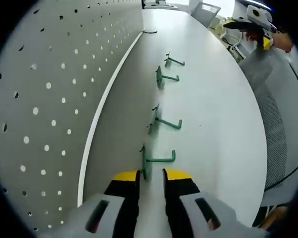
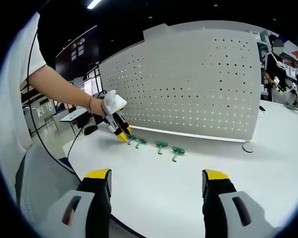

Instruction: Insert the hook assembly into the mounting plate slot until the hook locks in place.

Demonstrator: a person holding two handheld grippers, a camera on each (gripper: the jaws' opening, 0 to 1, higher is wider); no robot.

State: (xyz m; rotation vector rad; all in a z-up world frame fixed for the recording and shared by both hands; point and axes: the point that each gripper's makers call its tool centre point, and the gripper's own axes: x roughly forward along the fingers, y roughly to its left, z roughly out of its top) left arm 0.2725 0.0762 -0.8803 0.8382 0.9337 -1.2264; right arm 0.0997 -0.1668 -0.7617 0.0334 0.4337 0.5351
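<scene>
Left claw [image 1: 151, 174] narrowly parted, at nearest green hook [image 1: 154, 159], not gripping | right claw [image 2: 156, 179] wide apart, empty

I count four green hooks [image 1: 161, 121] in a row on the desk [image 1: 218, 109], along one perforated pegboard panel [image 1: 54, 74].

**An open-plan office or lab**

Ahead of the right jaws, a long white table [image 2: 198, 178] carries a perforated white panel [image 2: 188, 79]. Beyond it stand more desks [image 2: 72, 115], a dark wall screen [image 2: 77, 49], strip ceiling lights [image 2: 93, 4] and seated people [image 2: 275, 64].
</scene>
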